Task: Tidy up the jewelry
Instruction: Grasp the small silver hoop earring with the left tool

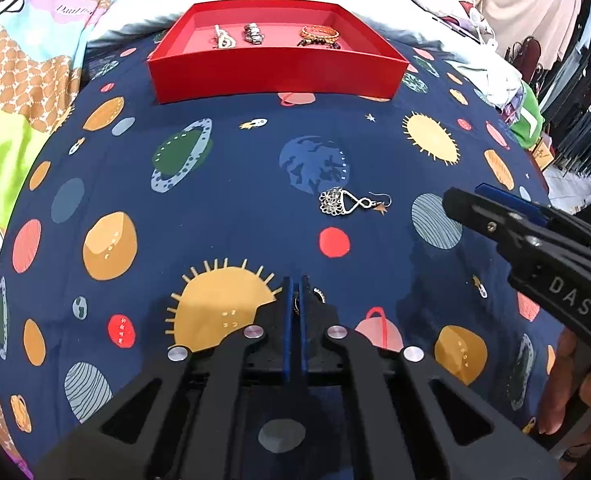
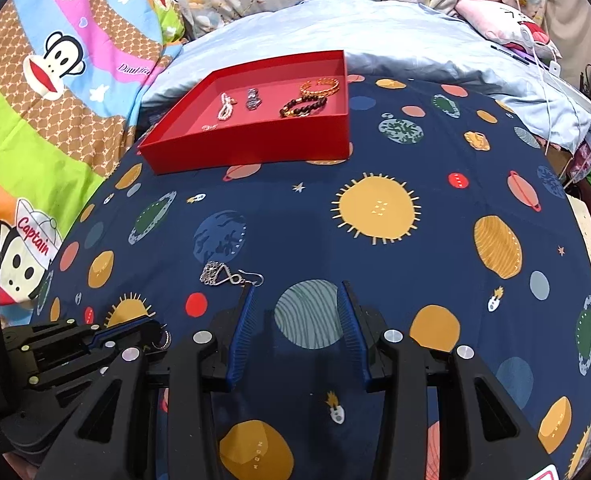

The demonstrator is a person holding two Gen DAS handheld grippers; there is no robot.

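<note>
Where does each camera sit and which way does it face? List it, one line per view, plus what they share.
Left wrist: on the left gripper, looking down its shut jaws, which pinch a ring; the right gripper and right hand show at right.
Right wrist: on the right gripper, looking down its open jaws; the left gripper shows at lower left.
Shared: red tray, earring, space-print cloth.

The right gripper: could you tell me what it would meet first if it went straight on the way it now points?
Probably just the space-print cloth: the right gripper, jaws open and empty, points down at a striped planet print. The silver earring lies left of that line, though depth is uncertain.
</note>
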